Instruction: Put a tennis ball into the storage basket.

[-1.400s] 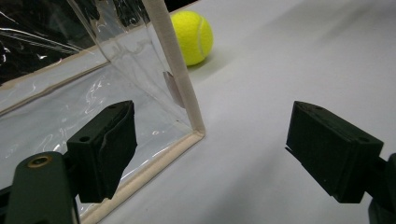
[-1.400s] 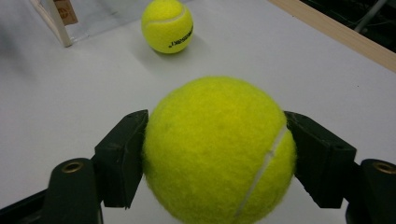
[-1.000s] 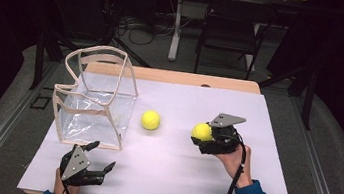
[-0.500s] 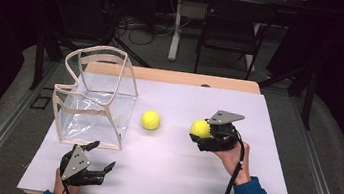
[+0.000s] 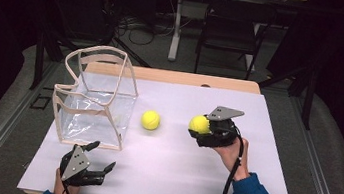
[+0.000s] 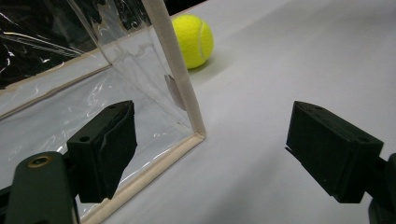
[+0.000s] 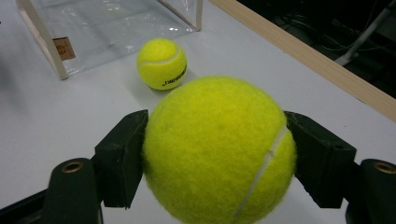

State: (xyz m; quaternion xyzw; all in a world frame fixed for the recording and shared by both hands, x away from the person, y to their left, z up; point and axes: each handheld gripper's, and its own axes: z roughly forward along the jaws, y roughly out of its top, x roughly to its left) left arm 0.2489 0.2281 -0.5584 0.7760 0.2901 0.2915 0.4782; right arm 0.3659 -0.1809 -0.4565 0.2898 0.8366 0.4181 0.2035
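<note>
Yellow felt bulges between the jaws of the right gripper [image 5: 205, 127], which pinch a tennis ball [image 7: 218, 150] from both sides above the white table [image 5: 175, 173], right of centre. A second tennis ball [image 5: 150, 120] lies free on the table between that gripper and a clear plastic bag [image 5: 94, 99] with cream edging, which stands open near the table's left side. At the near left edge, the left gripper [image 5: 96, 160] rests with jaws spread wide, one jaw just beside the bag's front corner.
</note>
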